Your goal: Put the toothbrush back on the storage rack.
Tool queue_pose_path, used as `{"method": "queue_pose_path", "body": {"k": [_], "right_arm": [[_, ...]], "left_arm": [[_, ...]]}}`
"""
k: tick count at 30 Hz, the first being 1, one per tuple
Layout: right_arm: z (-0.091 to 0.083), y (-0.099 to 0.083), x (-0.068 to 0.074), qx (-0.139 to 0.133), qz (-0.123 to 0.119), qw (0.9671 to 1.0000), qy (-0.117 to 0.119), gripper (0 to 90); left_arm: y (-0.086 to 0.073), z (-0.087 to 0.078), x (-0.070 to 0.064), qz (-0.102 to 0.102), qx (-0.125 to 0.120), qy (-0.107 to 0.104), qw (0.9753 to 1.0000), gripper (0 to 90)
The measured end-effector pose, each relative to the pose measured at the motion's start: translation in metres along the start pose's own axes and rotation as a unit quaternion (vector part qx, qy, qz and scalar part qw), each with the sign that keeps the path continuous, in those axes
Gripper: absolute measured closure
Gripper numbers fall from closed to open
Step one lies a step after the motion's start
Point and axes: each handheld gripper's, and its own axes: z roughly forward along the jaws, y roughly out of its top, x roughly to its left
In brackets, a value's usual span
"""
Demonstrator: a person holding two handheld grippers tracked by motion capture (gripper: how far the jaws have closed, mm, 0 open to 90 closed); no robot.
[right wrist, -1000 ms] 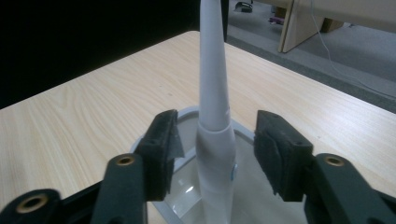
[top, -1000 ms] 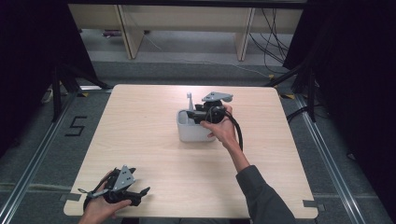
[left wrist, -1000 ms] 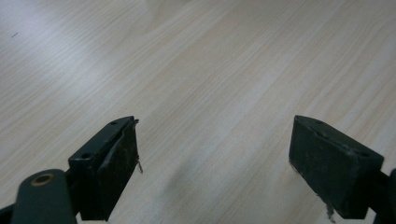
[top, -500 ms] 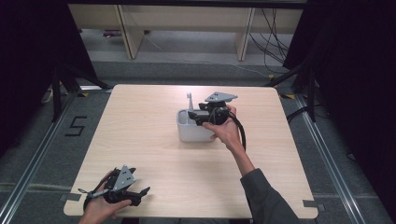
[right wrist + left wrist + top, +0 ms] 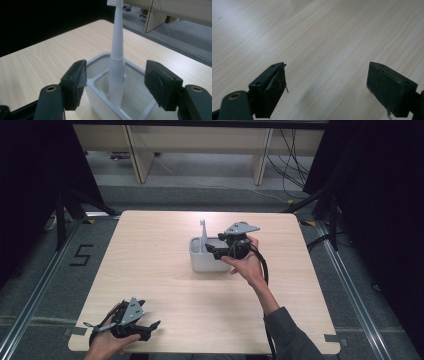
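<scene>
Toothbrush [image 5: 117,62] stands nearly upright in the white holder [image 5: 100,60], in the compartment at the far-left end as I see it from the high view [image 5: 203,232]. Long axis close to vertical, head up, leaning slightly; the lower body sits inside the compartment, the slim neck rises well above the rim.

Holder [image 5: 200,262] sits on the tabletop [image 5: 150,270] a little right of centre, toward the far half.

Right gripper [image 5: 117,80] is at the holder, level with its rim. In the right gripper view the toothbrush lies straight ahead, between the two jaws and somewhat beyond their tips. Jaws wide open, nothing held; gaps on both sides of the body, no contact that I can see. The jaw line crosses the toothbrush's long axis, so closing would pinch the body from both sides. Judgement: the move turns on pushing forward a little until the body lies between the pads, then closing.

Left gripper [image 5: 131,319] rests near the front-left corner of the tabletop, well apart from the holder. Its jaws [image 5: 327,87] are wide open over bare wood, empty. Right hand [image 5: 247,262] is clearly the nearer one; I would leave the left parked.
</scene>
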Motion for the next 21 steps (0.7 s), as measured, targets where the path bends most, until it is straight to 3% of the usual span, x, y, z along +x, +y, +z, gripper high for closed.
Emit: {"method": "queue_pose_path", "body": {"k": [2,4,5,7,10,12,14,21], "right_arm": [[-0.002,-0.001,0.0,-0.005,-0.005,1.0,-0.004,34.6],[-0.006,-0.002,0.001,-0.001,0.001,1.0,0.0,34.5],[-0.007,-0.002,0.0,-0.003,-0.008,1.0,-0.003,34.5],[-0.009,-0.004,0.002,-0.001,0.006,1.0,-0.004,34.2],[-0.01,-0.006,0.0,0.002,-0.01,0.9999,0.001,33.3],[-0.011,-0.008,0.003,-0.001,0.003,1.0,-0.003,33.3],[-0.013,-0.008,0.002,0.004,-0.01,0.9999,-0.004,32.9],[-0.018,-0.01,0.005,0.002,0.0,1.0,-0.002,31.5]], "left_arm": [[0.0,-0.001,0.001,0.006,0.003,0.001,1.0,15.1],[-0.001,0.0,0.0,0.001,0.002,0.001,1.0,15.2],[-0.001,0.0,0.0,-0.005,0.001,0.004,1.0,15.2],[-0.001,0.001,0.001,-0.002,-0.005,0.0,1.0,15.2],[-0.001,0.001,0.001,-0.002,-0.006,0.001,1.0,15.1],[-0.001,0.001,0.001,-0.003,-0.005,0.002,1.0,15.1],[-0.001,-0.001,0.001,-0.002,-0.006,0.003,1.0,15.1],[-0.001,-0.001,0.002,0.001,-0.008,0.005,1.0,15.2]]}}
